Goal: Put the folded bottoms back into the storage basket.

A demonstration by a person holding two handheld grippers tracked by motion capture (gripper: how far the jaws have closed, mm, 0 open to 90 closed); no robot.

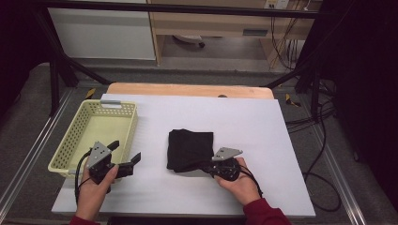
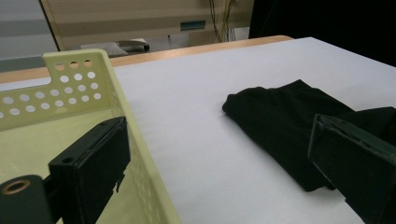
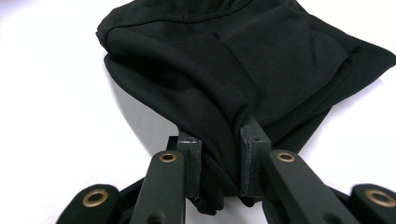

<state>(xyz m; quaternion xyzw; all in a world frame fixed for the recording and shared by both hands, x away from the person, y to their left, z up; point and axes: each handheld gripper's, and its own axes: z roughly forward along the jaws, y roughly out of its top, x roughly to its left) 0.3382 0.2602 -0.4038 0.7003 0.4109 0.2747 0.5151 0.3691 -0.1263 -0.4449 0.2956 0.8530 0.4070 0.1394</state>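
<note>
- I am resting my right hand [image 1: 241,180] low on the white sheet [image 1: 263,126], near the front edge of the table, with the wrist turned inward toward the middle.
- My right tongs [image 3: 219,161] are clamping a bunched fold of the black cloth [image 1: 190,149], its near corner squeezed between the two pads.
- The folded cloth is lying in the middle of the sheet, well apart from the yellow basket [image 1: 123,136], and only the gripped corner is rising off the surface.
- I am holding my left hand [image 1: 96,185] at the front left, beside the basket's near corner, forearm coming straight in from the table edge.
- My left tongs [image 1: 126,157] are standing wide apart, gripping nothing; one jaw is hanging over the basket's inside, the other over the sheet toward the cloth.
</note>
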